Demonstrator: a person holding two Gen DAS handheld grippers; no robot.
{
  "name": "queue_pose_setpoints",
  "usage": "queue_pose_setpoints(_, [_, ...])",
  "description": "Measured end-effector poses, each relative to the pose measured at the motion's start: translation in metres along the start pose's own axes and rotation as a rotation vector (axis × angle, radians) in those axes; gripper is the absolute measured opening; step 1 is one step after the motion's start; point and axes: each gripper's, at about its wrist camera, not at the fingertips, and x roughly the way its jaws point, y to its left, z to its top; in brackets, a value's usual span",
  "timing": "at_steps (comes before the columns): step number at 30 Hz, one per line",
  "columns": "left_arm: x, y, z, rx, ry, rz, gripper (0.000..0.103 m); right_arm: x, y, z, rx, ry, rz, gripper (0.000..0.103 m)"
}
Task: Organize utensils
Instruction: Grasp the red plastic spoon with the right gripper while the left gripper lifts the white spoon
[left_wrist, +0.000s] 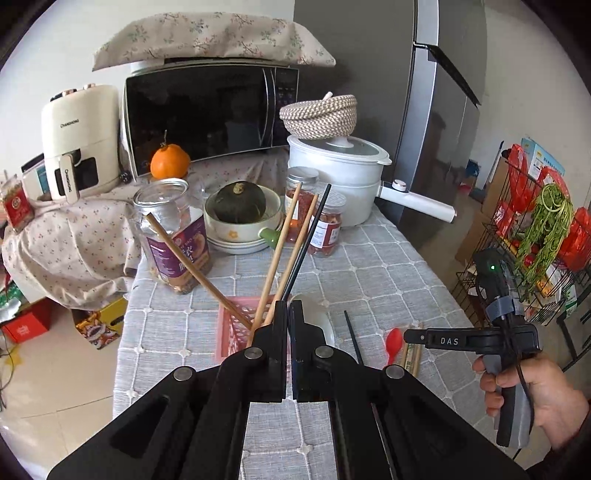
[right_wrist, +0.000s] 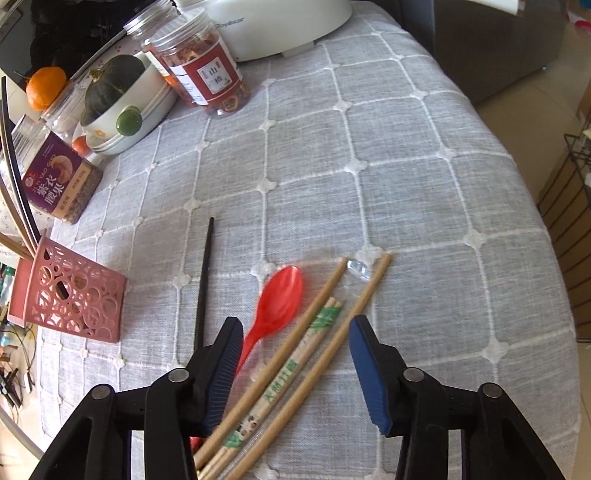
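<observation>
My left gripper (left_wrist: 287, 303) is shut on a black chopstick (left_wrist: 309, 233) and holds it over the pink lattice holder (left_wrist: 236, 325), which has several wooden chopsticks (left_wrist: 275, 258) standing in it. My right gripper (right_wrist: 295, 325) is open, low over the cloth, its fingers either side of two bare wooden chopsticks (right_wrist: 328, 350), a wrapped chopstick pair (right_wrist: 295, 365) and the handle of a red plastic spoon (right_wrist: 277, 295). Another black chopstick (right_wrist: 205, 280) lies just left of it. The holder also shows in the right wrist view (right_wrist: 74, 295).
The grey quilted tablecloth (right_wrist: 406, 184) covers the table. At the back stand jars (left_wrist: 173, 236), a bowl with a green squash (left_wrist: 240, 206), a white pot (left_wrist: 340, 177), an orange (left_wrist: 170, 162), a microwave (left_wrist: 210, 114). A wire rack (left_wrist: 535, 221) and fridge (left_wrist: 436, 110) are to the right.
</observation>
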Motion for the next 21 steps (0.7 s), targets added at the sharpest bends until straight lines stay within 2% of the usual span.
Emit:
queue_pose_setpoints(2, [-0.001, 0.008, -0.001, -0.010, 0.003, -0.003, 0.000, 0.007, 0.003, 0.006, 0.011, -0.002, 0.023, 0.041])
queue_pose_setpoints(5, [-0.001, 0.016, -0.003, -0.019, 0.005, -0.005, 0.000, 0.017, 0.005, 0.015, 0.024, -0.001, 0.040, 0.034])
queue_pose_setpoints(12, [0.002, 0.030, -0.005, -0.033, 0.016, -0.009, 0.000, 0.043, 0.000, 0.024, 0.030, 0.026, 0.026, 0.030])
queue_pose_setpoints(14, [0.003, 0.033, -0.005, -0.036, 0.018, -0.007, 0.000, 0.050, 0.000, 0.022, 0.022, 0.054, 0.032, 0.025])
queue_pose_setpoints(16, [0.003, 0.036, -0.005, -0.041, 0.019, -0.004, 0.000, 0.049, 0.004, 0.021, -0.018, 0.043, 0.018, 0.020])
queue_pose_setpoints(17, [0.003, 0.037, -0.005, -0.044, 0.018, -0.001, 0.000, 0.050, 0.005, 0.020, -0.032, 0.041, 0.013, 0.009])
queue_pose_setpoints(21, [-0.001, 0.040, -0.003, -0.060, 0.009, 0.002, 0.000, 0.048, 0.007, 0.017, -0.049, 0.033, 0.027, 0.005])
